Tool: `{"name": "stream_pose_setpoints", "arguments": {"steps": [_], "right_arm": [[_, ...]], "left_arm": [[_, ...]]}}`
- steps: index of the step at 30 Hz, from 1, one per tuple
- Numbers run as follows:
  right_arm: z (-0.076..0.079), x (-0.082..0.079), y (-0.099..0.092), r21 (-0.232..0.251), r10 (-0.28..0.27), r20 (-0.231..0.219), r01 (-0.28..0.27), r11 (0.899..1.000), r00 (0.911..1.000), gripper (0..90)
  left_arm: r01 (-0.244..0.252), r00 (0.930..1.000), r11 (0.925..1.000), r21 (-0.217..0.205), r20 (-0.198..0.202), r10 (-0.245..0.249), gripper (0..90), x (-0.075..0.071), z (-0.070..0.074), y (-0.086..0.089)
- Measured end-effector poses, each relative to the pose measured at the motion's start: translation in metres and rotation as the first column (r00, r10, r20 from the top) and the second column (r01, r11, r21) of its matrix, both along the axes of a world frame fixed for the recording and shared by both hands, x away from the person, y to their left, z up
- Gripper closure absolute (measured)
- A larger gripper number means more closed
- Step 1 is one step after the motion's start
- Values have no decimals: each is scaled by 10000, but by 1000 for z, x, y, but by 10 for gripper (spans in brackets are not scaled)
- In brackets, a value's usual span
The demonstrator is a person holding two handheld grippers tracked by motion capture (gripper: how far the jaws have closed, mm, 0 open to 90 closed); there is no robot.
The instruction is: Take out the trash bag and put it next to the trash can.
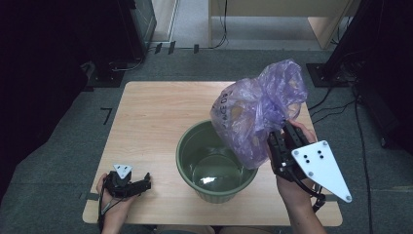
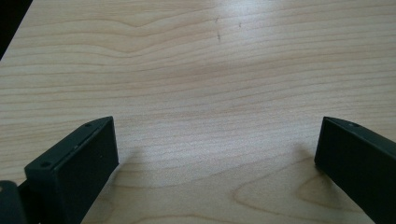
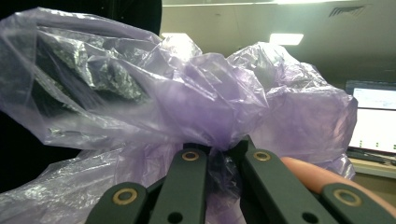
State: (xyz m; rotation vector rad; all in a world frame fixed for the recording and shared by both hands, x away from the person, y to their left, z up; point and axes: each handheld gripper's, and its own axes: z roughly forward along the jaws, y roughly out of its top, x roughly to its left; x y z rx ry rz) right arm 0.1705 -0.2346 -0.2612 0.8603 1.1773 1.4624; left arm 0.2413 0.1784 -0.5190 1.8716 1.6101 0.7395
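The right gripper [image 1: 284,127] pinches the purple bag [image 1: 255,109] just above the green bucket's [image 1: 187,141] far-right rim, while the left gripper [image 1: 144,183], jaws spread, rests well apart on the table [image 1: 151,112]

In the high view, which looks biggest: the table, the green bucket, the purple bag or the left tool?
1. Table.
2. Purple bag and green bucket: alike, and the bag is lifted nearer the camera, so unranked.
3. Left tool.

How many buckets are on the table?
1. The green bucket stands on the table's near right part, partly under the purple bag that the right gripper holds.
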Motion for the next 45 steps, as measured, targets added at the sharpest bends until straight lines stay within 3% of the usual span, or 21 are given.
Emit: {"name": "stream_pose_setpoints", "arguments": {"steps": [5,14,20,21,23,31,36,39,45], "right_arm": [[3,0,-8,-15,-186,65,186,9998,9998,900],[10,-3,-34,282,-675,96,672,9973,9977,900],[4,-3,-57,245,-1361,59,1360,9904,9907,900],[-3,-2,-64,174,-1656,-9,1656,9860,9862,900],[-6,-1,-66,199,-1695,-69,1696,9853,9855,900],[-43,15,-81,179,-2270,-845,2293,9732,9702,900],[-63,29,-83,204,-2353,-1288,2398,9706,9633,900],[-79,40,-81,-144,-2448,-1435,2453,9693,9589,900],[-114,59,-75,-121,-2273,-2138,2301,9731,9501,900]], "left_arm": [[-29,9998,9990,-448,-220,19,0,3,-1,3],[36,9997,9991,-417,-224,-46,0,4,-1,2],[10,9998,9991,-434,-212,-19,0,5,-1,1],[20,9998,9991,-428,-220,-30,0,5,-1,1],[33,9997,9991,-430,-222,-42,0,6,-1,0],[68,9997,9991,-425,-230,-78,0,6,-1,0],[105,9997,9990,-439,-228,-115,0,7,-1,0],[109,9997,9990,-438,-228,-119,0,7,-1,0],[145,9996,9989,-437,-232,-155,0,7,-1,0]]}}
